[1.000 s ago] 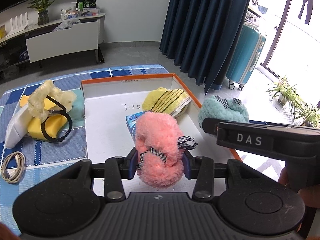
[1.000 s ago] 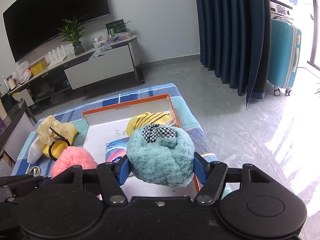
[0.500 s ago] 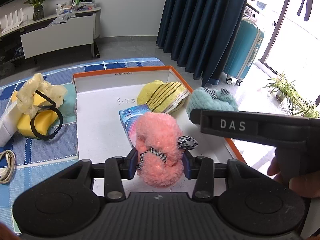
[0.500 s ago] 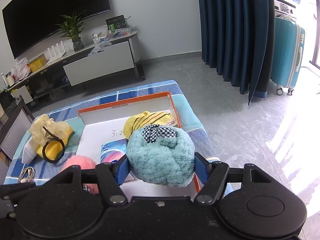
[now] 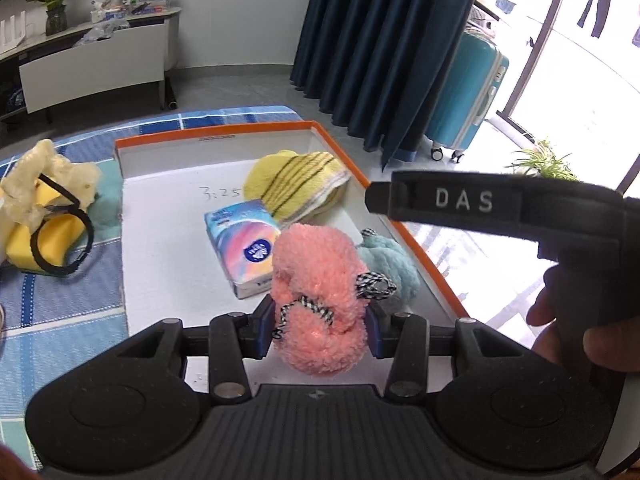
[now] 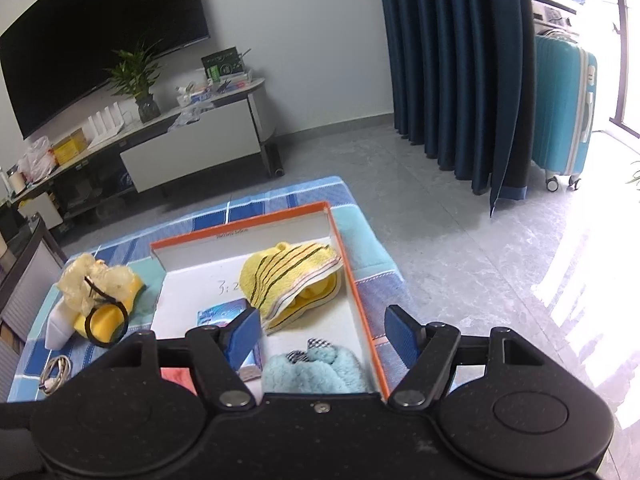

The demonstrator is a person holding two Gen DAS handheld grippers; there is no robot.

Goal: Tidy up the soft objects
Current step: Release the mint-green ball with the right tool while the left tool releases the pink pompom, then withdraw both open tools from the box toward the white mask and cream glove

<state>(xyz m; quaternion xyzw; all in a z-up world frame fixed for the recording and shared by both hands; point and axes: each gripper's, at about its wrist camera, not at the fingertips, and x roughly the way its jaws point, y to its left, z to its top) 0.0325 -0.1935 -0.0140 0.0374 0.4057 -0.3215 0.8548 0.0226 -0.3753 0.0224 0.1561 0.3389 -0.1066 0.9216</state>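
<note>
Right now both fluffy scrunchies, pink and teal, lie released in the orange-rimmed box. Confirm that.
Half wrong. The teal scrunchie does lie in the box, under the open right gripper. But the left wrist view shows the left gripper clamped on the pink scrunchie, not released.

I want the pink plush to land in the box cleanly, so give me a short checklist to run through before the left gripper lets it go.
1. Pink plush gripped between the left gripper fingers: ok.
2. Pink plush over the white floor of the orange-rimmed box: ok.
3. Right gripper open, nothing between its fingers: ok.
4. Teal plush lying inside the box at its right wall: ok.
5. Free floor left of the tissue pack for the pink plush: ok.
6. Pink plush touching the box floor already: cannot tell.
</note>
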